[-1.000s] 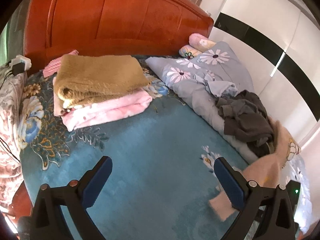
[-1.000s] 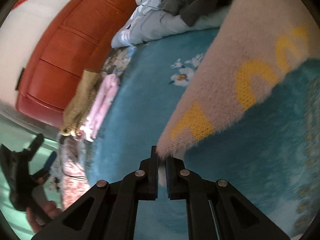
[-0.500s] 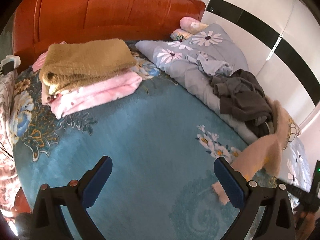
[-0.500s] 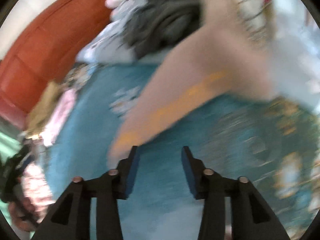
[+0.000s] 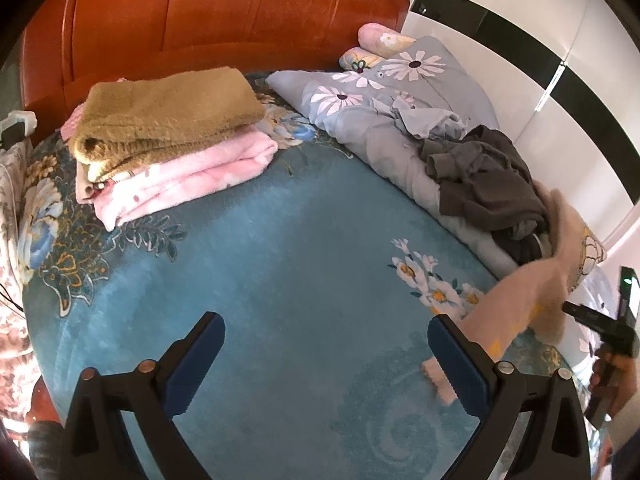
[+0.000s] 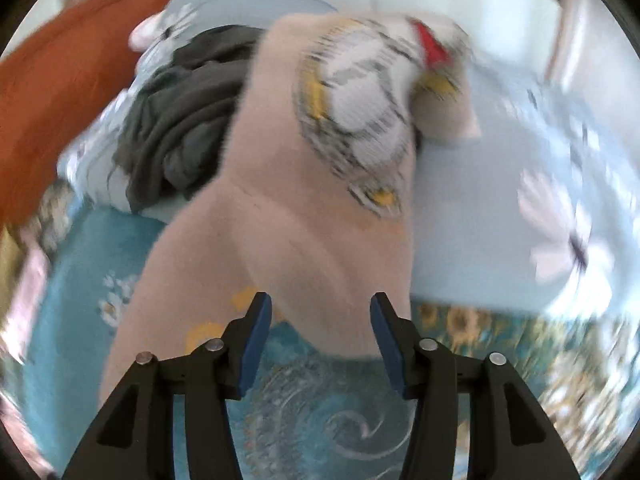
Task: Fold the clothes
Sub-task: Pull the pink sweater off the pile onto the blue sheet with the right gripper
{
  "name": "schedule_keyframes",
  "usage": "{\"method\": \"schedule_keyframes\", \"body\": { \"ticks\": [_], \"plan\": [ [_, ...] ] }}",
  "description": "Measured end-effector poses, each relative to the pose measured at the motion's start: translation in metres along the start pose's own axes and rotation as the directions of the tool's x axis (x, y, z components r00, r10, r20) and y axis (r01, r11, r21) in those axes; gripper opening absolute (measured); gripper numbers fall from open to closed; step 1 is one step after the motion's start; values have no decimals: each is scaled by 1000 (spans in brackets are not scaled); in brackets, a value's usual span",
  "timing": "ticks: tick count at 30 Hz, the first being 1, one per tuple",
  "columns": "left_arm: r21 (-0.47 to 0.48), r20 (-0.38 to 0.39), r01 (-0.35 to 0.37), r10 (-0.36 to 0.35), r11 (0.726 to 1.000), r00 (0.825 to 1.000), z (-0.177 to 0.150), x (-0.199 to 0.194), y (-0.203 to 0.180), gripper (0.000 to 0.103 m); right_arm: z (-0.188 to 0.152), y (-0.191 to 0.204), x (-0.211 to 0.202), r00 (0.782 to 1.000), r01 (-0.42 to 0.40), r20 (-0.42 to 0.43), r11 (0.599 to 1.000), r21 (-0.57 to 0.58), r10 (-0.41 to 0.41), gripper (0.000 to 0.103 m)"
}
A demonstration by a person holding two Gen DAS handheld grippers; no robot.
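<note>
A fuzzy peach sweater with a cartoon print lies half on the blue bedspread, half on a heap; its sleeve stretches toward my left gripper. My right gripper is open and empty, just short of the sweater's hem. My left gripper is open and empty above the bedspread, its right finger beside the sleeve's cuff. Dark grey clothes lie crumpled on a grey flowered quilt. A folded tan sweater sits on folded pink clothes.
A red-brown headboard stands at the back. White wardrobe doors with a black stripe are to the right. The right gripper's body shows at the right edge of the left wrist view. A flowered cover lies at the left edge.
My right gripper let go of the sweater's sleeve, opened, and swung toward the sweater's body. My left gripper stayed open and its view shifted slightly to the right.
</note>
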State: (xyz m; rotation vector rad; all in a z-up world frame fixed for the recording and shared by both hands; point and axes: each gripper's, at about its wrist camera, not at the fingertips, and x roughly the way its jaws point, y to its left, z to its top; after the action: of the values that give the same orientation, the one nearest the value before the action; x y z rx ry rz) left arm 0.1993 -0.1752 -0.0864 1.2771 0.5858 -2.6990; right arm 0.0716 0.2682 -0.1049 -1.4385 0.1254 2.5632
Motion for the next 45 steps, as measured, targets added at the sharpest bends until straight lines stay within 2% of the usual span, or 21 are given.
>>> {"method": "schedule_keyframes", "body": {
  "ticks": [4,6,9,10,12,14,16,19,22,24,27,30,34,39,42,45],
  "plan": [
    [41,-3,-2,2,999,1000,-3,-1,-7,103,2,24,25,988,153,-6,971,-185,-157,64],
    [50,2,-3,2,999,1000,-3,-2,-8,103,4,24,40,980,183,-45,965,-190,-195,64],
    [36,2,-3,3,999,1000,-2,-4,-5,103,9,17,54,970,204,-104,969,-137,-219,63],
    [32,4,-2,2,999,1000,-2,-5,-4,103,11,14,57,967,212,-120,971,-115,-225,50],
    [21,14,1,-1,1000,1000,0,-8,-2,103,16,7,54,962,230,-139,972,-56,-236,34],
    [11,26,7,-7,1000,1000,3,-11,1,103,19,2,48,964,223,-145,975,-11,-222,28],
    [0,38,14,-14,1000,999,6,-14,4,103,20,0,34,977,162,-143,986,26,-157,24],
    [-36,57,23,-21,999,998,11,-18,13,103,16,11,0,991,-30,-129,999,44,36,23],
    [-79,75,30,-24,996,997,15,-24,27,103,17,37,-33,971,-211,-107,977,22,212,22],
    [-105,93,27,-18,994,995,18,-31,37,103,21,59,-54,940,-329,-86,944,23,329,22],
    [-160,140,34,-11,987,990,23,-47,56,103,28,91,-85,867,-496,-55,868,19,496,21],
    [-210,195,43,-1,977,981,27,-67,75,103,35,123,-117,763,-646,-24,763,9,646,21],
    [-257,295,82,-2,963,956,33,-102,102,103,47,160,-165,594,-804,34,595,-7,804,21],
    [-264,390,136,-23,955,920,38,-136,119,103,69,174,-256,374,-919,161,388,-66,913,21],
    [-217,409,143,-43,966,912,40,-146,116,103,77,167,-315,254,-947,225,289,-142,941,21],
    [-166,401,151,-73,974,913,41,-151,110,103,72,148,-347,122,-971,274,172,-167,954,20]
  ]
}}
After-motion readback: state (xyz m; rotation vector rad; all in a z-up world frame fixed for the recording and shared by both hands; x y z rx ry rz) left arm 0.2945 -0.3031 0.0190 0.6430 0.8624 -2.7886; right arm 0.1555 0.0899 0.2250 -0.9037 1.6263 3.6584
